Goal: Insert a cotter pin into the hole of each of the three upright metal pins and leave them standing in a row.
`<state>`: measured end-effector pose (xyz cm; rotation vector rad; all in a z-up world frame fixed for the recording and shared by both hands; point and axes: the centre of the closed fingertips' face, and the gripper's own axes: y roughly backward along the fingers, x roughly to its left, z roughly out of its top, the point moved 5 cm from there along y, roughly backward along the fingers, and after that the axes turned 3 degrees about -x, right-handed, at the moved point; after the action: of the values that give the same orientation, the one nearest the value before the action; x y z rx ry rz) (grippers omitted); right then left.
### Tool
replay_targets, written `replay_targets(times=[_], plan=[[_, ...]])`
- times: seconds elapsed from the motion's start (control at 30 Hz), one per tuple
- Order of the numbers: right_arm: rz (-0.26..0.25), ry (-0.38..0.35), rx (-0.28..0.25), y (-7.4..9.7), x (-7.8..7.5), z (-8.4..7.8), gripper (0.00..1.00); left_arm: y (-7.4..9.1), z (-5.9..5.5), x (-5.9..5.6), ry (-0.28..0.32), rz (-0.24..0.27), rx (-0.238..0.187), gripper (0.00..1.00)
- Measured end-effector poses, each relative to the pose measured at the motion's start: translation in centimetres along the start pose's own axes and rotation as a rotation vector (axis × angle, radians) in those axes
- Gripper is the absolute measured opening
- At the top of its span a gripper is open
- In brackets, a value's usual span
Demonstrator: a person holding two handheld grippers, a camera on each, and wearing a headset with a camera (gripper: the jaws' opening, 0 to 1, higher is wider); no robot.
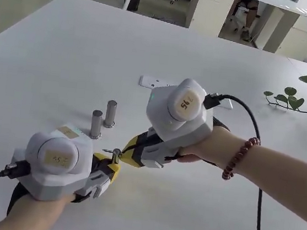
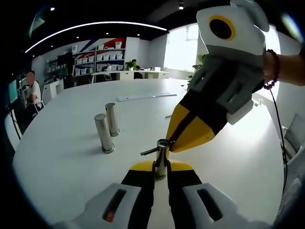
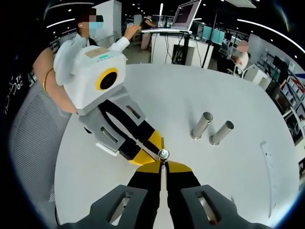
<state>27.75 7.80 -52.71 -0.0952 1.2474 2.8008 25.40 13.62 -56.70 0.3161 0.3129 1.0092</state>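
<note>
Left gripper (image 2: 161,168) clamping near metal pin (image 2: 162,155) upright; right gripper (image 2: 174,141) pinching cotter pin (image 2: 148,151), tip poking out left of metal pin. Best feeding straight, level, no twisting.

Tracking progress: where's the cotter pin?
The cotter pin pokes from the top of the metal pin in the left tool, mid left gripper view, right tool gripping it.

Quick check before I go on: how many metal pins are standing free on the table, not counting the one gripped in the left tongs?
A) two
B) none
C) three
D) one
A: the near free pin and the far free pin stand on the table. The third pin is clamped in the left tongs, with the right tongs holding a cotter pin at it.
</note>
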Motion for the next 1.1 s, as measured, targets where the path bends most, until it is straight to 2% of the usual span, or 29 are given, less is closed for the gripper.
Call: replay_targets(times=[0.1, 0.27, 0.47, 0.7, 1.1], plan=[[0.007, -0.011, 0.000, 0.0, 0.1, -0.1, 0.06, 0.0, 0.0, -0.1, -0.005, 0.000, 0.003, 0.08], [0.005, -0.021, -0.008, 0.4, 0.2, -0.3, 0.07, 0.0, 0.0, -0.1, -0.004, 0.002, 0.005, 0.08], [-0.004, -0.041, -0.022, 1.1, 0.0, -0.4, 0.06, 0.0, 0.0, -0.1, -0.004, 0.007, 0.008, 0.08], [-0.015, -0.029, -0.036, 1.3, 0.0, -0.3, 0.00, 0.0, 0.0, 0.0, -0.002, 0.008, 0.010, 0.08], [-0.017, -0.029, -0.033, 0.8, 0.1, -0.2, 0.00, 0.0, 0.0, 0.0, 0.001, 0.011, 0.011, 0.08]])
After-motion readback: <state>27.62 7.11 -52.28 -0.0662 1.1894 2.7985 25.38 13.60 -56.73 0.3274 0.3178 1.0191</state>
